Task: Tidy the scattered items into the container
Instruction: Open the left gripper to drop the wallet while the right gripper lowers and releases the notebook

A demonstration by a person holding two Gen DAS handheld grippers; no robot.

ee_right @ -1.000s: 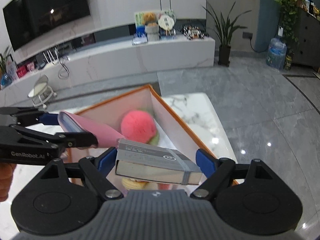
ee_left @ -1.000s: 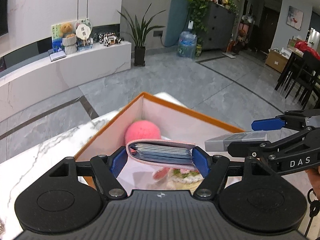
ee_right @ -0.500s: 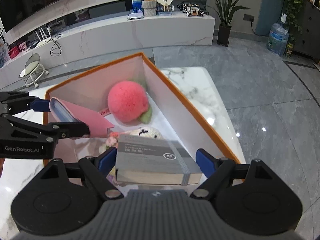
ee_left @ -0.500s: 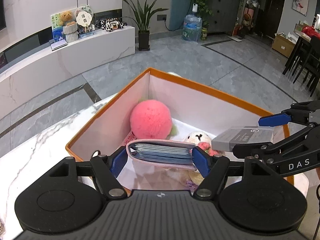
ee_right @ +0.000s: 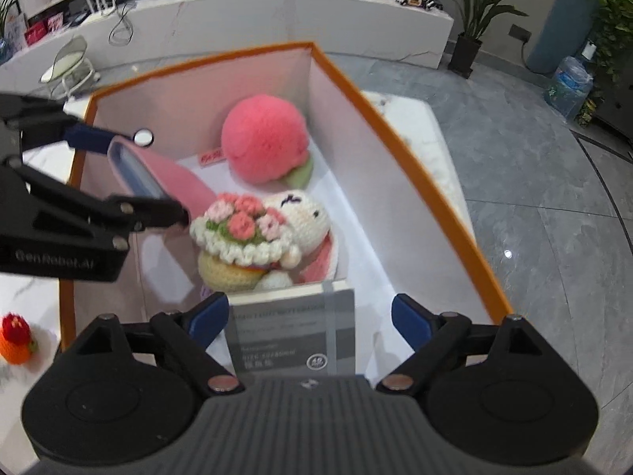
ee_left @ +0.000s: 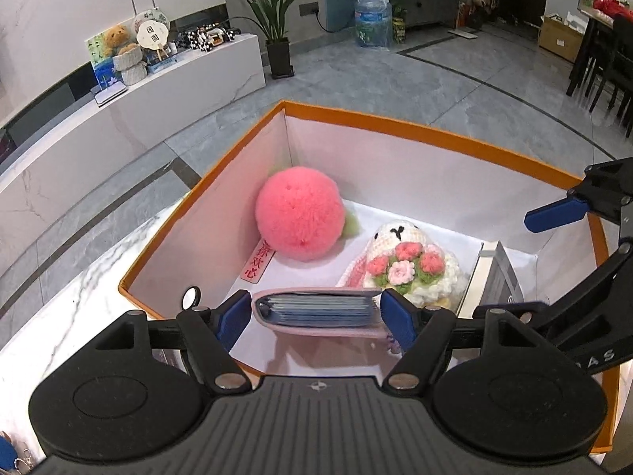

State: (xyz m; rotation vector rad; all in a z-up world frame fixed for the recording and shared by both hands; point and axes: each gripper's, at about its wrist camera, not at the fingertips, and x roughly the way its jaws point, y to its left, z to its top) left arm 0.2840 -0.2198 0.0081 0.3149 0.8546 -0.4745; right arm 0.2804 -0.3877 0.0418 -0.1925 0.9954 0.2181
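- The left gripper [ee_left: 316, 310] has its jaws clamped on a pink card wallet [ee_left: 316, 312], held low centre of the left wrist view, over the near part of the orange-rimmed box [ee_left: 415, 128].
- The right gripper [ee_right: 310, 318] has its jaws apart. A grey notebook [ee_right: 292, 332] lies between them, low centre of the right wrist view, inside the box; whether either pad touches it I cannot tell.
- Already in the box: a pink plush ball [ee_left: 298, 213] toward the far corner and a crocheted bunny [ee_right: 273, 233] with flowers mid-frame.
- To finish well, I would lower the wallet onto the bare floor patch near the box's front wall, clear of the bunny, then part the jaws and lift straight up.
- An orange knitted toy [ee_right: 16, 340] sits on the counter [ee_right: 23, 301] at lower left, outside the box.
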